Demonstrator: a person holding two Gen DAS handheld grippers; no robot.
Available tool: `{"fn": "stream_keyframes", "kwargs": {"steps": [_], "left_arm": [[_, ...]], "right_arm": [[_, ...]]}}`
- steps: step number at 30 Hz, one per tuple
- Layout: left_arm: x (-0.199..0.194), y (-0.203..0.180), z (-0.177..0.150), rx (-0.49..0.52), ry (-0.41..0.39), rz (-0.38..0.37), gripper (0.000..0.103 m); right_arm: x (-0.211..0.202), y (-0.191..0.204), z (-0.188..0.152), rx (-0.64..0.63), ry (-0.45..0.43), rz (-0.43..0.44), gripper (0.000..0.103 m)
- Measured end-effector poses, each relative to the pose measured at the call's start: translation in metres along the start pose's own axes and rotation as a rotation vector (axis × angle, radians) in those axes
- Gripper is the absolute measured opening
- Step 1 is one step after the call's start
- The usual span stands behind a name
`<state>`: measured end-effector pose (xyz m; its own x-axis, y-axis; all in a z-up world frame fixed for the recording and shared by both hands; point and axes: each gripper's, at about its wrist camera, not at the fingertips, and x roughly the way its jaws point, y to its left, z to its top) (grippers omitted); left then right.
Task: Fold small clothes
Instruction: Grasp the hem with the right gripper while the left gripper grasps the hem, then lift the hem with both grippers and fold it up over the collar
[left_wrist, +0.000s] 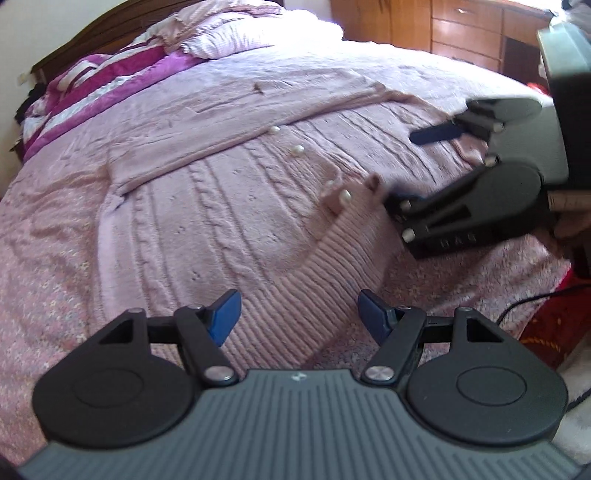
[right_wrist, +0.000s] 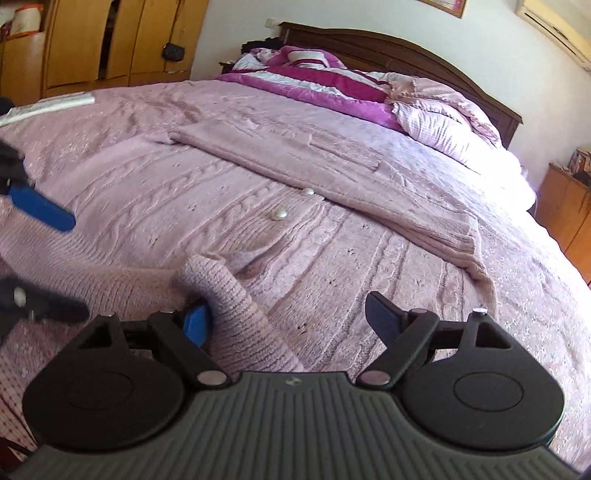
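A pale pink knitted cardigan (left_wrist: 229, 206) with pearl buttons (left_wrist: 297, 150) lies spread on the bed, one sleeve folded across its upper part. My left gripper (left_wrist: 295, 314) is open and hovers just above the ribbed hem. My right gripper (left_wrist: 413, 166) is open at the cardigan's right side, blurred. In the right wrist view the cardigan (right_wrist: 295, 229) fills the middle, and a raised fold of ribbed knit (right_wrist: 229, 310) stands between the open fingers of my right gripper (right_wrist: 291, 321), against the left pad. The left gripper (right_wrist: 40, 210) shows at the left edge.
The bed has a pink patterned bedspread (left_wrist: 48, 258), with a magenta-and-white blanket (right_wrist: 317, 81) and pillows (right_wrist: 443, 122) at the dark wooden headboard (right_wrist: 406, 48). Wooden drawers (left_wrist: 443, 26) and wardrobes (right_wrist: 92, 40) stand beyond the bed. A black cable (left_wrist: 532, 299) hangs at the bedside.
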<state>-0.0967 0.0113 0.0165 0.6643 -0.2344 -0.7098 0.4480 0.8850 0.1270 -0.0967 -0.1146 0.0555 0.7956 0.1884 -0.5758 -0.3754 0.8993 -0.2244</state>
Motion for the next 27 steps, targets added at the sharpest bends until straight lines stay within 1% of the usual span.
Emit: {"fn": "stream_keyframes", "kwargs": {"steps": [2, 4, 5, 6, 8, 9, 10, 12, 13, 14, 17, 19, 21, 23, 25, 27], "left_arm": [[0.007, -0.004, -0.002, 0.023, 0.018, 0.028, 0.072], [0.019, -0.005, -0.002, 0.029, 0.051, 0.100, 0.072], [0.027, -0.004, -0.003, 0.037, 0.072, 0.156, 0.072], [0.032, -0.004, -0.003, 0.048, 0.076, 0.202, 0.071], [0.037, -0.003, -0.003, 0.068, 0.059, 0.282, 0.072], [0.035, -0.001, -0.003, 0.061, 0.041, 0.290, 0.066], [0.030, 0.002, -0.003, 0.042, 0.018, 0.278, 0.060], [0.022, 0.007, 0.000, 0.001, -0.017, 0.238, 0.033], [0.018, 0.009, 0.002, -0.021, -0.037, 0.221, 0.025], [0.014, 0.011, 0.003, -0.036, -0.052, 0.207, 0.014], [0.003, 0.013, 0.013, -0.073, -0.114, 0.192, 0.011], [-0.005, 0.015, 0.020, -0.091, -0.152, 0.186, 0.010], [-0.009, 0.011, 0.030, -0.101, -0.183, 0.182, 0.010], [-0.013, 0.008, 0.036, -0.109, -0.210, 0.186, 0.010], [-0.016, 0.009, 0.040, -0.126, -0.229, 0.188, 0.010], [-0.021, 0.011, 0.042, -0.151, -0.252, 0.184, 0.010]], "right_arm": [[-0.002, -0.001, 0.001, 0.014, -0.014, -0.010, 0.087], [-0.006, 0.000, 0.001, 0.015, -0.027, -0.015, 0.087], [-0.008, 0.000, 0.002, 0.013, -0.028, -0.018, 0.087], [-0.009, 0.001, 0.002, 0.010, -0.028, -0.018, 0.087], [-0.011, 0.002, 0.000, 0.000, -0.025, -0.016, 0.087], [-0.011, 0.002, -0.002, -0.007, -0.020, -0.014, 0.087], [-0.011, 0.004, -0.004, -0.015, -0.013, -0.011, 0.087], [-0.011, 0.006, -0.009, -0.022, 0.005, -0.001, 0.087], [-0.010, 0.006, -0.012, -0.016, 0.016, 0.006, 0.087], [-0.009, 0.005, -0.014, -0.006, 0.026, 0.012, 0.087], [-0.005, 0.002, -0.020, 0.035, 0.053, 0.031, 0.087], [-0.005, -0.001, -0.022, 0.053, 0.065, 0.045, 0.087], [-0.005, 0.000, -0.023, 0.053, 0.074, 0.052, 0.088], [-0.003, 0.002, -0.026, 0.042, 0.104, 0.059, 0.088], [0.001, 0.005, -0.029, 0.032, 0.145, 0.050, 0.088], [0.001, 0.006, -0.029, 0.019, 0.152, 0.019, 0.088]]}}
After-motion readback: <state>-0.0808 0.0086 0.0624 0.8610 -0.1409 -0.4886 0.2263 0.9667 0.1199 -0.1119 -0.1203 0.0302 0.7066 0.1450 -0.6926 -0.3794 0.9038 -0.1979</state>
